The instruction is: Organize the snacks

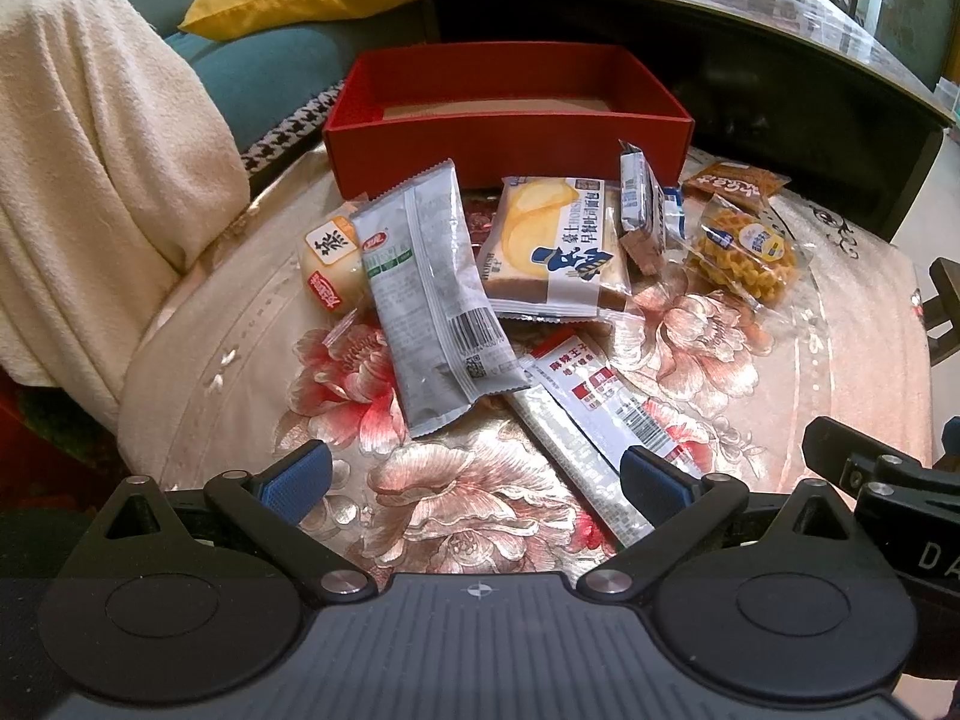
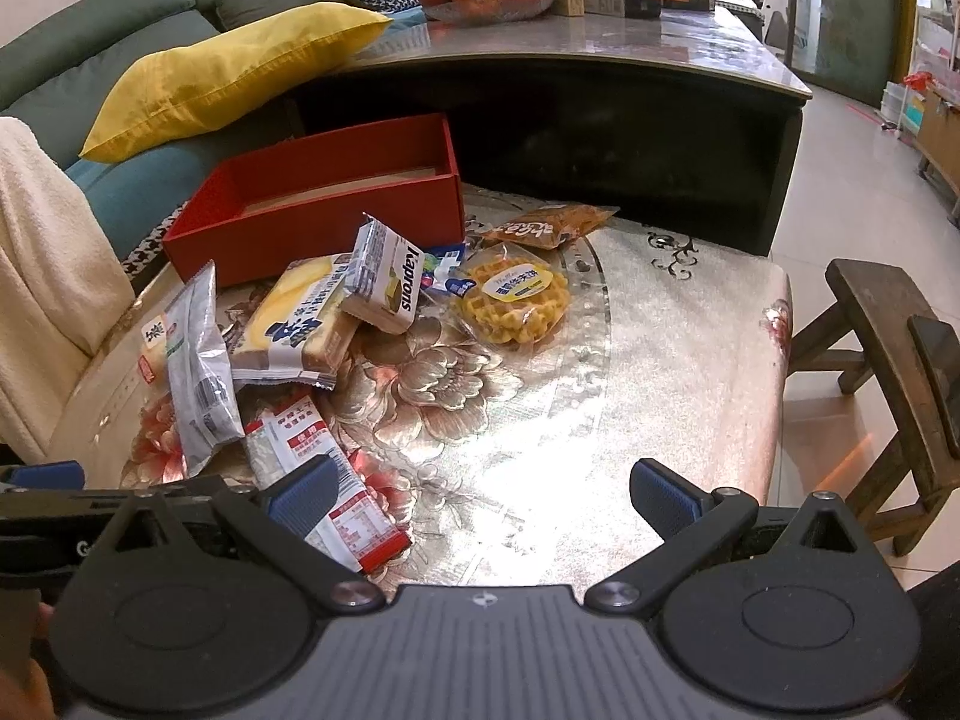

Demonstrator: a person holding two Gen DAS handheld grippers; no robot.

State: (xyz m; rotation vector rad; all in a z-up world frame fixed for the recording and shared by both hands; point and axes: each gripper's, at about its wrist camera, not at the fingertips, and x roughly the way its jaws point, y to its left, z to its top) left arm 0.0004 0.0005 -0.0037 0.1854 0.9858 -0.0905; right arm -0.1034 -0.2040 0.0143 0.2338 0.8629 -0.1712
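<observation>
Left gripper [image 1: 474, 477] released, nothing between the jaws, low over the bench [image 1: 840, 312]. Right gripper [image 2: 483, 495] also released and empty. Snacks heaped just ahead, between the grippers and the red box [image 1: 510, 144] behind them; box seemingly with nothing inside. Nearest: the red-and-white stick pack [image 1: 606, 402], almost touching the left gripper's right finger, long axis slanting from far-left to near-right. Probably easiest for the left, with the wrist turned to close across the narrow side.
</observation>
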